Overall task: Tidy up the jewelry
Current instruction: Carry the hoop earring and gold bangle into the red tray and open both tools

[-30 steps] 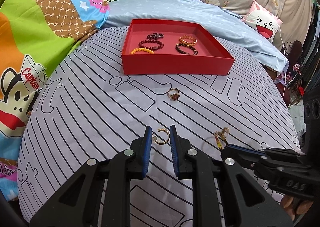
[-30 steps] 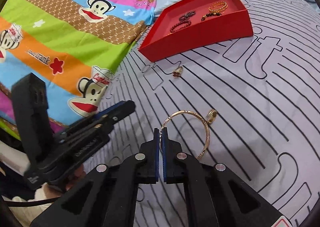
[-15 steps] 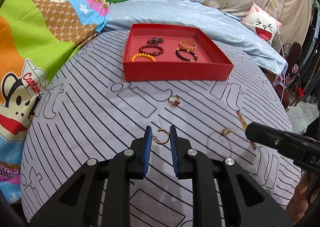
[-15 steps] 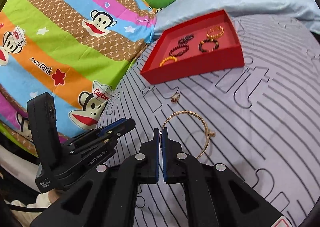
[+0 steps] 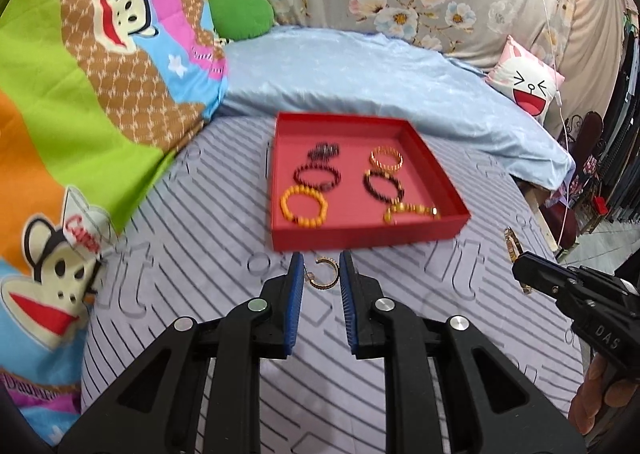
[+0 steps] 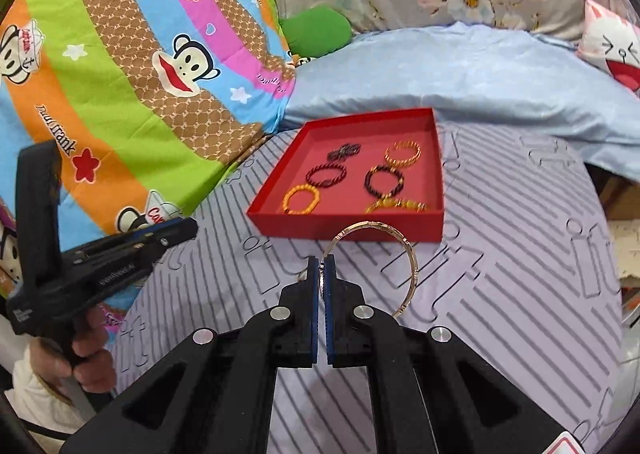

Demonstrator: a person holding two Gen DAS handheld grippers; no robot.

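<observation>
A red tray (image 5: pixel 360 238) (image 6: pixel 344 228) holds several bracelets on the grey striped bedcover. My left gripper (image 5: pixel 321 274) is held apart around a small gold open ring (image 5: pixel 325 273), which rides between the blue pads just in front of the tray; whether the pads touch it I cannot tell. My right gripper (image 6: pixel 321 274) is shut on a thin gold bangle (image 6: pixel 408 250), held in the air before the tray's near wall. The right gripper also shows in the left wrist view (image 5: pixel 532 274) with the bangle seen edge-on (image 5: pixel 513 244).
A colourful monkey-print quilt (image 5: pixel 80 114) lies on the left. A light blue blanket (image 5: pixel 360 70) lies behind the tray. A green cushion (image 5: pixel 240 12) and a white cartoon pillow (image 5: pixel 528 86) are at the back. The left gripper body shows in the right wrist view (image 6: pixel 100 262).
Both grippers have moved forward to the tray. The bangle in the right gripper has risen off the cover. The small ring stays between the left fingers.
</observation>
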